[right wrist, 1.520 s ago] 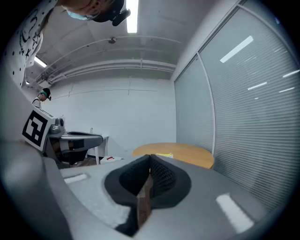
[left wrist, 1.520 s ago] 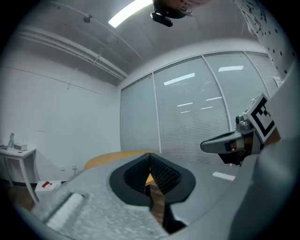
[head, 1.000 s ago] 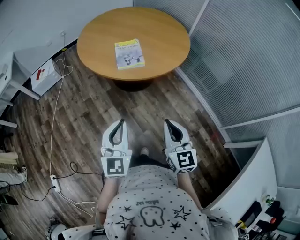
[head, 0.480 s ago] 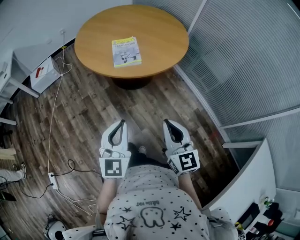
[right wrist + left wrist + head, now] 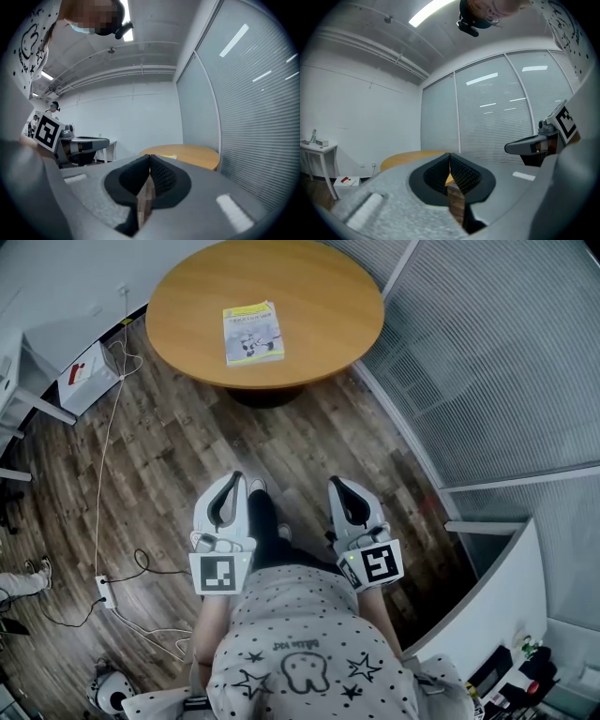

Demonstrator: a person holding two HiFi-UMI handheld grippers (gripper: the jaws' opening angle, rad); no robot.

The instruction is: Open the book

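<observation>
While their jaws are pressed together on nothing, the left tool [image 5: 234, 480] and right tool [image 5: 337, 484] hang over the wood floor [image 5: 169, 456]; well ahead of the 2, the shut book [image 5: 253, 334] lies on the round table [image 5: 319, 306].

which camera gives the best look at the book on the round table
The head view: the book lies closed on the round table, whole cover showing. The right gripper view catches only a low yellow sliver of it; the left gripper view shows table edge but no book.
</observation>
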